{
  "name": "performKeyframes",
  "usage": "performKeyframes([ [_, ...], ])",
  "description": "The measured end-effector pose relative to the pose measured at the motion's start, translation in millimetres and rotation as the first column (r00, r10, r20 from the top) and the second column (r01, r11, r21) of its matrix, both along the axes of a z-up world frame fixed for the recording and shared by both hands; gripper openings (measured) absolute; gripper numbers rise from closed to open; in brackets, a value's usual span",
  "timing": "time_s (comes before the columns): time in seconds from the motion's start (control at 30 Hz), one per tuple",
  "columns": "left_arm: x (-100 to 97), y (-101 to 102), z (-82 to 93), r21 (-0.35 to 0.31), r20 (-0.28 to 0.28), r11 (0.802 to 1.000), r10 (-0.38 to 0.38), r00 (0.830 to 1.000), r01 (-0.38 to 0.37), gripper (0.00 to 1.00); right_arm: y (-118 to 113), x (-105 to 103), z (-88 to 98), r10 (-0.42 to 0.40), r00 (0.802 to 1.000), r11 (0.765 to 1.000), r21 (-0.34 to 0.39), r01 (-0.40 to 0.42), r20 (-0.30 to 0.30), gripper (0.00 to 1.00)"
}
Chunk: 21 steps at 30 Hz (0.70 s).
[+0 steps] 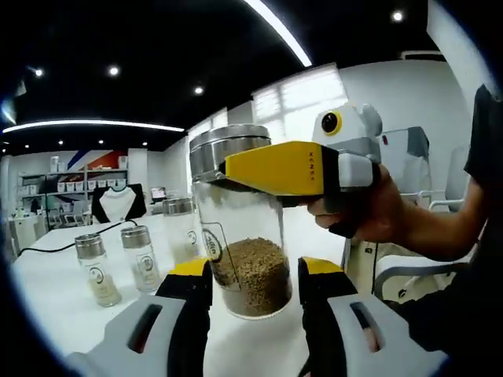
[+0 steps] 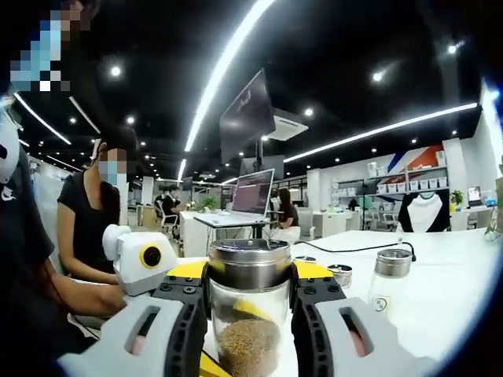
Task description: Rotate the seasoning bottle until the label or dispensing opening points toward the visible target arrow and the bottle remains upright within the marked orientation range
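The seasoning bottle (image 1: 250,259) is a clear glass jar with a steel lid, holding brown granules, upright on the white table (image 1: 55,306). In the left gripper view my left gripper (image 1: 254,275) has its yellow-tipped jaws pressed to both sides of the jar's lower body. My right gripper (image 1: 275,168), held by a hand, comes in from the right and clamps the lid. In the right gripper view my right gripper (image 2: 250,276) is shut on the steel lid of the bottle (image 2: 248,334). The left gripper's white body (image 2: 135,258) sits to the left.
Two small shakers (image 1: 98,271) (image 1: 143,259) and another jar (image 1: 181,228) stand left of the bottle, with a black cable behind. In the right gripper view a shaker (image 2: 389,279) and a loose lid (image 2: 339,275) sit to the right. A person (image 2: 90,228) sits at the left.
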<state>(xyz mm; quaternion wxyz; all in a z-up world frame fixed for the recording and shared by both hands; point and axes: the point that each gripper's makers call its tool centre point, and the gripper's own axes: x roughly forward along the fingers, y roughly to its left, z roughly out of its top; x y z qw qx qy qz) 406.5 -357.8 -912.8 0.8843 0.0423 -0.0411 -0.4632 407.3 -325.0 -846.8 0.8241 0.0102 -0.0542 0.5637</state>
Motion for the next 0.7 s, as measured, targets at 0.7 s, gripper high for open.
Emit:
performKeyframes([
  [0.7, -21.2, -16, 9.6, -0.067, -0.019, 0.987, -0.147, 0.989, 0.145, 0.43, -6, -36, 12.1, 0.281, 0.960, 0.959, 0.037, -0.281, 0.006, 0.37],
])
